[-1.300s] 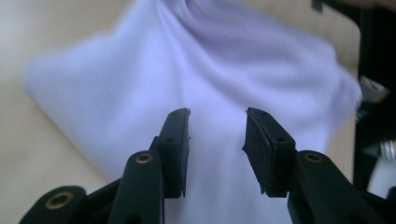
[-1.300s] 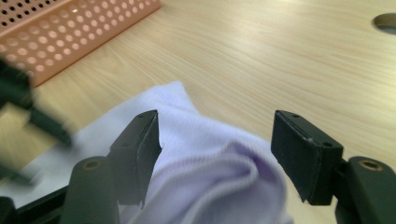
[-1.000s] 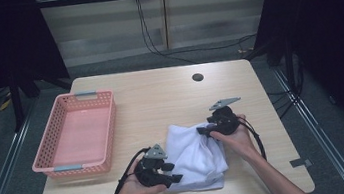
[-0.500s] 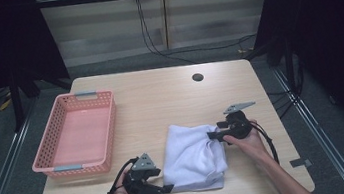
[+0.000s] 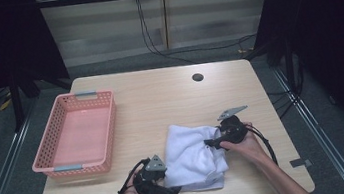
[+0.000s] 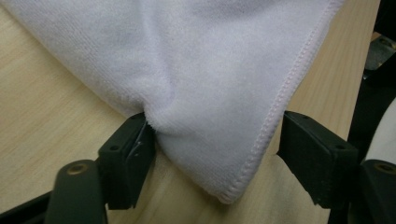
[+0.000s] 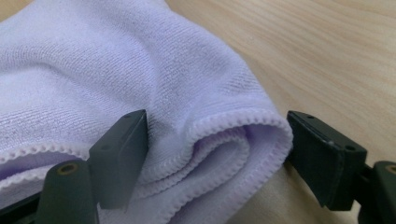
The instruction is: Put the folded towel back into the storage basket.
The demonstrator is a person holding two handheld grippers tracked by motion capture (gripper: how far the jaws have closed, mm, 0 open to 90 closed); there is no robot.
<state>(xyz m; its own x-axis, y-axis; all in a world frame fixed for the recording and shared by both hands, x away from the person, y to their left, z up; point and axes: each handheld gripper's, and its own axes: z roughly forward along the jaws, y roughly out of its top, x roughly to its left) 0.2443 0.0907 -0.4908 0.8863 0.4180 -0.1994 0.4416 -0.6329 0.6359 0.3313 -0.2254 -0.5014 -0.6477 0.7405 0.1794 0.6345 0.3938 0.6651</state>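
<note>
From above, a folded white towel (image 5: pixel 194 155) lies on the near right part of the wooden tabletop (image 5: pixel 160 98), with my two hand-held claws set at its opposite edges. My left claw (image 5: pixel 172 191) sits at the towel's near left corner; in the left gripper view that stitched corner (image 6: pixel 219 116) hangs between the jaws, one pad (image 6: pixel 135 154) touching the cloth and the other standing clear of the hem, so the claw is released, its jaws having just eased back in a little after spreading. My right claw (image 5: pixel 210 143) rests at the towel's right side, where the right gripper view shows the rolled, hemmed fold (image 7: pixel 219 140) lying between jaws that have just been spreading; the far pad (image 7: pixel 322 154) sits right at the fold's edge and the near one against the cloth, without any visible pinch, so I read this claw as released too. A pink plastic basket (image 5: pixel 50 166) stands well apart on the left of the tabletop, and a small dark round hole (image 5: pixel 197 77) marks the far side.
</note>
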